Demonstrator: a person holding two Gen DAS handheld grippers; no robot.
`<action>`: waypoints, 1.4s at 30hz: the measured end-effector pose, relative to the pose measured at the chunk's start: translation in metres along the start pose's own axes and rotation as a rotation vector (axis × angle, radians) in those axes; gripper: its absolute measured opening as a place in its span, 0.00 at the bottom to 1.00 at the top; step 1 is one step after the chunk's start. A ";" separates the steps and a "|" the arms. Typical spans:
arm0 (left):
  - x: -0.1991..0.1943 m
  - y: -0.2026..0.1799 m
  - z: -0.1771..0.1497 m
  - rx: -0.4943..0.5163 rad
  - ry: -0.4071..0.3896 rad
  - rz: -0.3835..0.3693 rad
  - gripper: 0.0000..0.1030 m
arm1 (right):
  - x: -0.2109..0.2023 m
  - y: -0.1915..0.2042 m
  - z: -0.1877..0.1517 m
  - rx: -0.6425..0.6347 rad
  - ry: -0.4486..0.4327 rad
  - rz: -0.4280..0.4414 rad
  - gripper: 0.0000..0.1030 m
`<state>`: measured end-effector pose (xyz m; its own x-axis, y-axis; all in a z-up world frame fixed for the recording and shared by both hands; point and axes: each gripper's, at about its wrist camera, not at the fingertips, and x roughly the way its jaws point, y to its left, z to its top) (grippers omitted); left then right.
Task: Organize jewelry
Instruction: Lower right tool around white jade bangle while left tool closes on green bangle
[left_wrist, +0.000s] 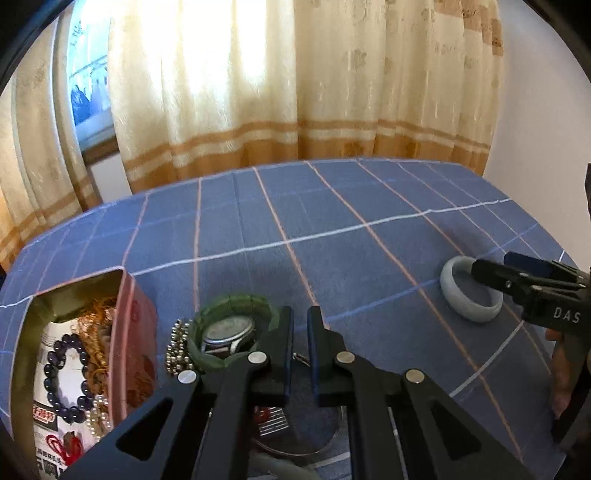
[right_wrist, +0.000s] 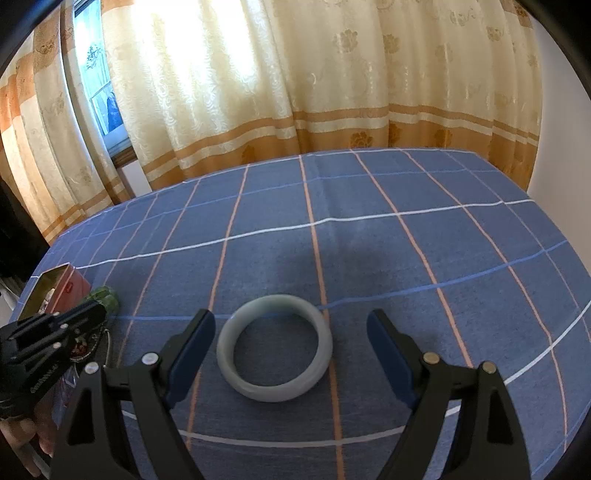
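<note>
Jewelry, as I read it from my two feeds: the biggest loose piece is a pale grey-green bangle (right_wrist: 274, 349), smooth and thick-walled, lying flat on the blue checked tablecloth (right_wrist: 369, 240). To its left stands a red box (left_wrist: 135, 332) with a gold lining, holding a dark purple bead bracelet (left_wrist: 64, 376) and pearl strands. Just beside the box, a green bead bracelet (left_wrist: 236, 302) rings a wristwatch (left_wrist: 229, 330), with a silver bead chain (left_wrist: 177, 347) touching its left edge.

Under my left gripper (left_wrist: 300, 354), a thin metal ring and something red are mostly hidden; I cannot identify them. The box's printed contents are cut off at the frame edge.

Left gripper hovers low over the cloth beside the watch, fingers nearly together with a narrow gap, gripping nothing. Right gripper (right_wrist: 291, 350) sits level, fingers spread wide on either side of the bangle, not touching it.
</note>
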<state>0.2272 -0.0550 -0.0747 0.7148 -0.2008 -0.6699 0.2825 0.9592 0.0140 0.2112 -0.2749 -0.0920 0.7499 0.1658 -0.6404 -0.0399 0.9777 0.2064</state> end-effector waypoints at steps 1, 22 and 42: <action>-0.001 0.000 0.000 -0.003 -0.002 0.008 0.07 | 0.000 0.000 0.000 0.000 0.001 0.000 0.84; 0.008 -0.005 0.012 0.038 0.013 0.075 0.64 | -0.003 -0.006 -0.001 0.032 -0.012 0.046 0.84; 0.010 0.004 0.009 -0.005 -0.008 0.095 0.05 | 0.001 -0.013 -0.003 0.085 0.020 0.062 0.85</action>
<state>0.2417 -0.0550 -0.0745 0.7436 -0.1104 -0.6595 0.2101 0.9749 0.0736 0.2105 -0.2875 -0.0974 0.7341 0.2289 -0.6393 -0.0291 0.9512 0.3072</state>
